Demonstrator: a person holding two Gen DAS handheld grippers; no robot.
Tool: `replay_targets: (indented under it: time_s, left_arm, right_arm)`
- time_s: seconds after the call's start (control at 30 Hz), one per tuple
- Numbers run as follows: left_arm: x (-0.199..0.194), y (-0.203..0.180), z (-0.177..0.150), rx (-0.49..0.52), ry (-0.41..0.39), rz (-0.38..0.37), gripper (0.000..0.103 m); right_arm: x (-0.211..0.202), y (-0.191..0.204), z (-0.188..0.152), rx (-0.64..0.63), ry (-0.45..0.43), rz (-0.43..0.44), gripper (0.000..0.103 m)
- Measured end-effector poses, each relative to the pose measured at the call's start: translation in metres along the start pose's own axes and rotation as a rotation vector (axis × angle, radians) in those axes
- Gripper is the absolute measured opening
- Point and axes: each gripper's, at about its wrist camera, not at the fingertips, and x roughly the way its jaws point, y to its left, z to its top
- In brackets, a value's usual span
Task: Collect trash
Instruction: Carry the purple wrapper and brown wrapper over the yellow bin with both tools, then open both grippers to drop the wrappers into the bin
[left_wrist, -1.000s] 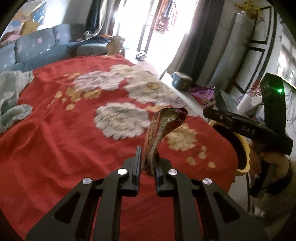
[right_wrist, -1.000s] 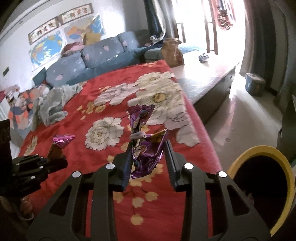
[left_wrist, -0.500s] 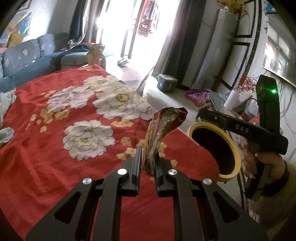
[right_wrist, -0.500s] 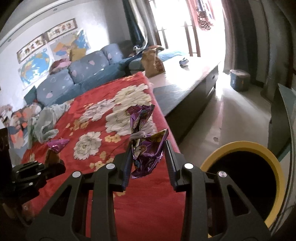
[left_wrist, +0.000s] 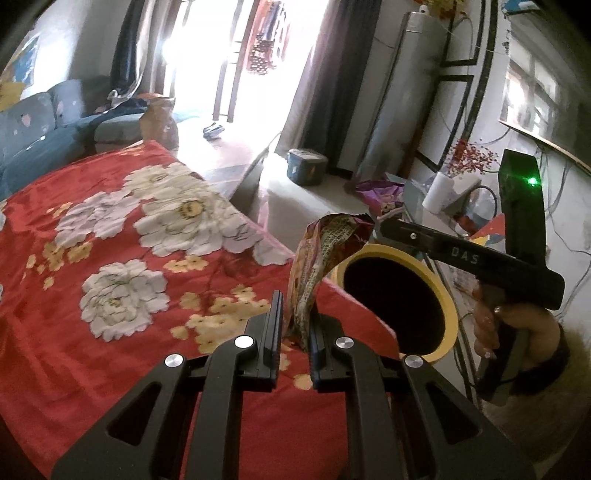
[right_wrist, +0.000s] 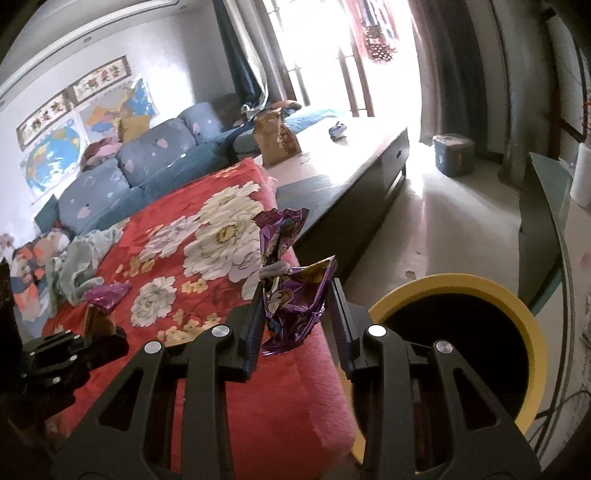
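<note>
Room: a living room with bright light from a glass door, a blue sofa (right_wrist: 147, 166) along the far wall and maps hung above it.
Bed: a red blanket with white flowers (left_wrist: 122, 266) covers it; the blanket's near corner lies just beside the bin.
Bin: a round trash bin with a yellow rim (right_wrist: 491, 291) and a dark inside stands on the floor at the bed's corner; in the left wrist view the same bin (left_wrist: 448, 306) shows between the blanket's edge and the person's right hand.
Left tongs (left_wrist: 295, 332): pressed nearly together on the lower end of a crumpled orange-brown wrapper (left_wrist: 321, 254), which stands upright above the pads; its top reaches across the bin's rim in that view.
Right tongs (right_wrist: 297, 317): pinching a crumpled purple foil wrapper (right_wrist: 291, 295), which fills the gap between the pads and sticks up above them over the blanket's edge, just left of the bin.
Right hand (left_wrist: 517, 328): wraps the handle of the right tool, a green light lit on the tool's upright part.
Left tool seen from the right: its black body sits at the lower left with a bit of wrapper rising from it.
Other things: a bundle of pale green cloth (right_wrist: 77, 266) lies on the far side of the bed; a brown paper bag (right_wrist: 275, 138) stands on the low platform past the bed; a small blue tub (right_wrist: 452, 155) sits on the floor near the door.
</note>
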Motion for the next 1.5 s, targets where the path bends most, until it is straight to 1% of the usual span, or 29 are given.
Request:
replay_targets:
  time_s: [0.3, 0.93, 1.17, 1.5]
  left_arm:
    - [0.011, -0.026, 0.005, 0.049, 0.002, -0.035, 0.012]
    - [0.035, -0.073, 0.008, 0.139, 0.027, -0.102, 0.012]
    - [0.050, -0.092, 0.004, 0.169, 0.053, -0.124, 0.012]
    - [0.072, -0.117, -0.001, 0.224, 0.089, -0.156, 0.012]
  right_arm:
    - [-0.012, -0.021, -0.001, 0.042, -0.025, -0.042, 0.027]
    - [-0.029, -0.080, -0.010, 0.159, -0.065, -0.150, 0.027]
    - [-0.033, -0.105, -0.017, 0.207, -0.065, -0.190, 0.027]
    - [-0.031, -0.134, -0.030, 0.251, -0.038, -0.239, 0.028]
